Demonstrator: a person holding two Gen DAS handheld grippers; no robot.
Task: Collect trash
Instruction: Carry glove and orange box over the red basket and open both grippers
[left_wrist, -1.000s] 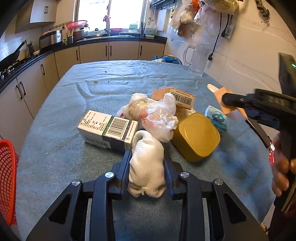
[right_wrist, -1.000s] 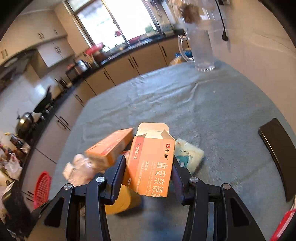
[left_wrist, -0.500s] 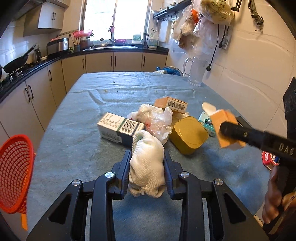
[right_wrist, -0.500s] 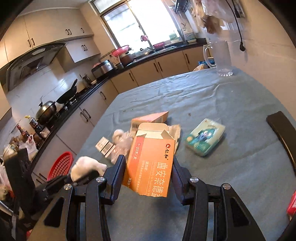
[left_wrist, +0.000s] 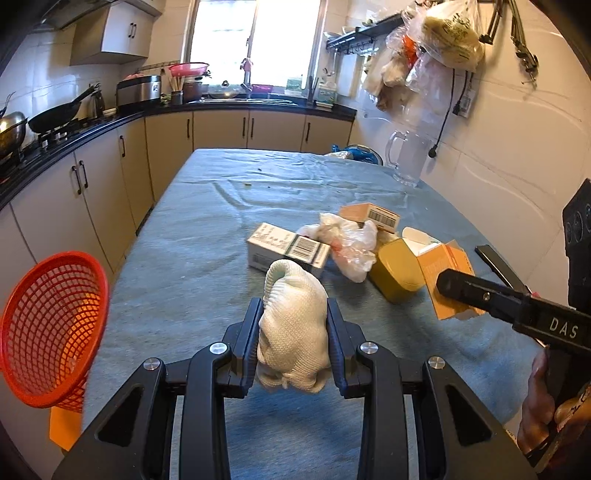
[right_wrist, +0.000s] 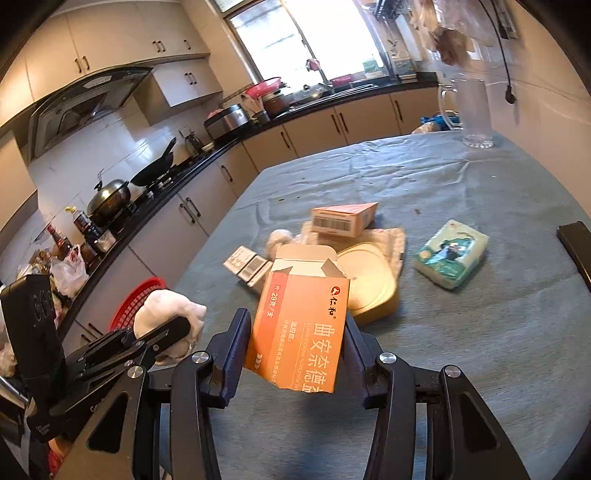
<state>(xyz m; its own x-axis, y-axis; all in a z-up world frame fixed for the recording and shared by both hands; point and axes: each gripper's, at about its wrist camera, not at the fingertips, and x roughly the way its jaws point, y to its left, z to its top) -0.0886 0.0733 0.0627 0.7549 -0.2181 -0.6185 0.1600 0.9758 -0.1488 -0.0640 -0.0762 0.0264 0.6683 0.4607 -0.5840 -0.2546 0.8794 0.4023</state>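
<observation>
Trash pile: white barcoded carton (left_wrist: 286, 251), crumpled clear plastic bag (left_wrist: 351, 243), mustard-yellow tin (left_wrist: 397, 271) bunched mid-worktop
Worktop: grey-blue cloth-covered table (left_wrist: 207, 236)
Basket: red mesh plastic basket (left_wrist: 48, 328), off the worktop's left edge
Right tongs (right_wrist: 295, 345): clamped on an opened orange cardboard box (right_wrist: 303, 325), raised
Left tongs (left_wrist: 293, 332): clamped on a white knitted cloth wad (left_wrist: 293, 325), raised

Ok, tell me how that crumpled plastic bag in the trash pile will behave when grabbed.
The crumpled plastic bag looks thin and wrinkled, so it will probably collapse between the fingers rather than hold its shape. It seems very light. It leans against the white box and yellow tin, so pulling it might nudge them.
</observation>
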